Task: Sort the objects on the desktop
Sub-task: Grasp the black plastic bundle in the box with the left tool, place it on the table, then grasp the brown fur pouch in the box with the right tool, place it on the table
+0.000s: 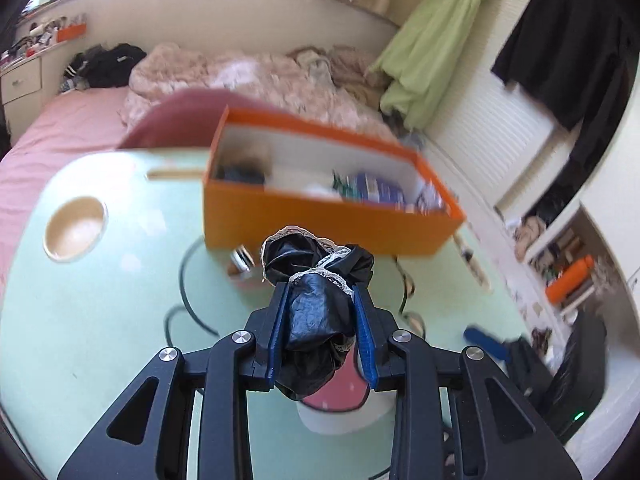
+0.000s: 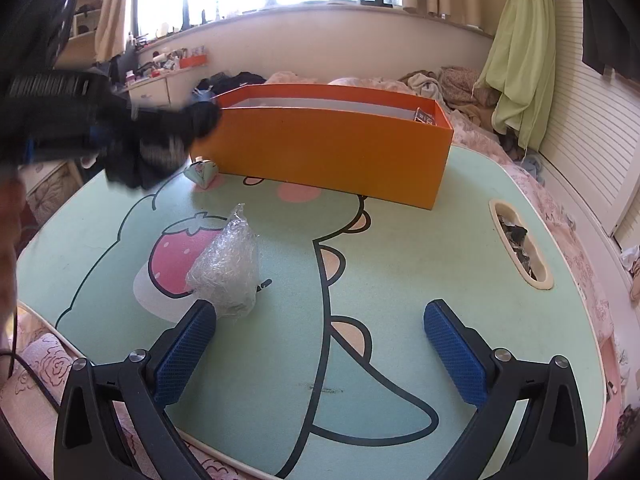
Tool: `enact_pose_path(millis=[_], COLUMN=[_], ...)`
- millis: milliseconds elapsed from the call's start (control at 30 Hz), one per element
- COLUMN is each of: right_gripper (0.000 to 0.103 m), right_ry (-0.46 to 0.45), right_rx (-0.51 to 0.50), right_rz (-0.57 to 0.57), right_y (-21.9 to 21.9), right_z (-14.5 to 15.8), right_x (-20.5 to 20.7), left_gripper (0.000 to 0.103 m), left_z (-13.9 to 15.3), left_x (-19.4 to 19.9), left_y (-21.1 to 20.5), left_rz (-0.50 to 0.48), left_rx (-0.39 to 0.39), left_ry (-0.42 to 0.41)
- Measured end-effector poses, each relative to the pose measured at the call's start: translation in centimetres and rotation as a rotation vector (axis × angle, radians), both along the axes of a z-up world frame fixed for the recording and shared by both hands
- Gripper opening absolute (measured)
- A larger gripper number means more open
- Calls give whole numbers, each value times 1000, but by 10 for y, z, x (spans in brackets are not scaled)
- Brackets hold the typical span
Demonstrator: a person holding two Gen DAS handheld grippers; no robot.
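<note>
My left gripper is shut on a crumpled black cloth with white lace trim, held above the green table just short of the orange box. The right wrist view shows that same gripper and black cloth blurred at the left, beside the orange box. Several items lie inside the box. Over the table's near edge my right gripper stands open with nothing between its fingers. A crinkled clear plastic bag lies just beyond its left finger. A small pale green packet rests by the box's left corner.
The green cartoon-printed table has a slot at the right and a round cup recess at the left. A bed with pink bedding lies behind. A white roll sits below my left gripper.
</note>
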State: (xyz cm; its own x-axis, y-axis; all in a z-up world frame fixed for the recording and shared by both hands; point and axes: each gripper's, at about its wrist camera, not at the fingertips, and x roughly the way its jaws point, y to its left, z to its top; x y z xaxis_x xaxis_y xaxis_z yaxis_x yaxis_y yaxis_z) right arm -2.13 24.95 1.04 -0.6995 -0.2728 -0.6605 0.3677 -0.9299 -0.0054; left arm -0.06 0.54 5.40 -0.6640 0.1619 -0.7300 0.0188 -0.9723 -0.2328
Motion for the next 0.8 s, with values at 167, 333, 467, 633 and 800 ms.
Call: enact_pose_path(millis=[167, 333, 467, 633, 800], right_gripper=[103, 103, 103, 103, 103], right_ry=[1, 1, 2, 3, 0], right_rx=[0, 0, 0, 2, 1], right_rz=[-1, -1, -2, 0, 0], right_y=[-1, -1, -1, -1, -1], right_z=[0, 0, 0, 0, 0], right_x=[0, 0, 0, 1, 0], left_gripper=[40, 86, 86, 89, 103], left_z=[-11, -9, -24, -39, -46], left_x=[-2, 28, 41, 43, 42], left_y=[1, -9, -14, 6, 7], left_rz=[44, 88, 91, 98, 100], left_rx=[-25, -57, -109, -251, -293], left_ry=[-21, 25, -39, -59, -71])
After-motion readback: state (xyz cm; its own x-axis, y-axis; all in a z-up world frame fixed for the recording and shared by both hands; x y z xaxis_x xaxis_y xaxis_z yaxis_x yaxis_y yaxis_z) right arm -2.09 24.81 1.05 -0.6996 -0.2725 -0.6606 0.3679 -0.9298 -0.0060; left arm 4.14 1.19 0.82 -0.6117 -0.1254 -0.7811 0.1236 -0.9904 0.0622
